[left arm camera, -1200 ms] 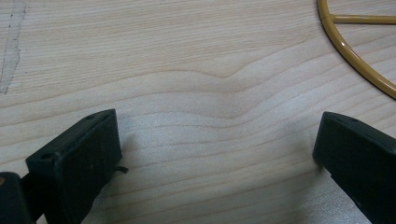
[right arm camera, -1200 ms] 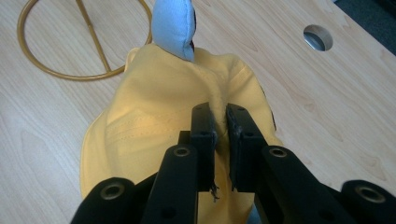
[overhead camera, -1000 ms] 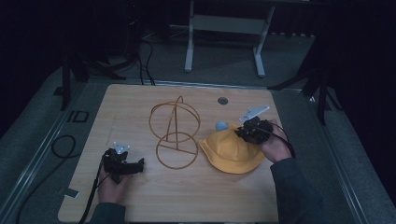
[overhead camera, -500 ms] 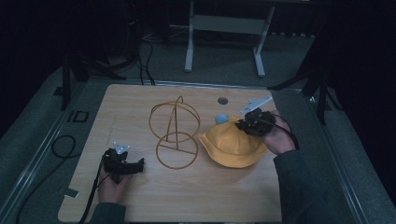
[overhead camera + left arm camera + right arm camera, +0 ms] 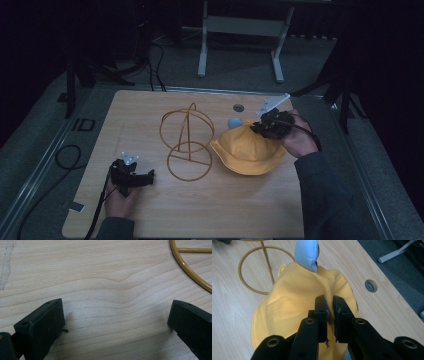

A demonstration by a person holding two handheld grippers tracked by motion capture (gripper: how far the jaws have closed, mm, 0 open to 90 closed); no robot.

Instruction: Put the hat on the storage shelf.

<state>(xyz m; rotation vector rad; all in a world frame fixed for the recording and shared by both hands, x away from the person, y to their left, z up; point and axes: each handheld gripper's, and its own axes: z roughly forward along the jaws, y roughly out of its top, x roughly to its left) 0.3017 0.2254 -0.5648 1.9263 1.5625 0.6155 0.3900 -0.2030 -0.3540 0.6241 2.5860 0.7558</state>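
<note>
From high up, we see a yellow hat [image 5: 246,150] on the right side of the wooden table [image 5: 200,215], just beside a gold wire stand [image 5: 187,142]. The right gripper [image 5: 264,125] pinches the hat's far edge. The left gripper [image 5: 145,177] sits low near the table's left front.

In the left gripper view, its 2 jaws stand wide apart over bare wood.

In the right gripper view, the jaws squeeze a fold of the hat, and a pale blue pad [image 5: 308,255] pokes up behind it.

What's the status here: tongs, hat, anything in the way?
Right tongs shut on hat, fabric pinched at the crown. Left tongs open over bare table. Wire stand close beside the hat.
</note>
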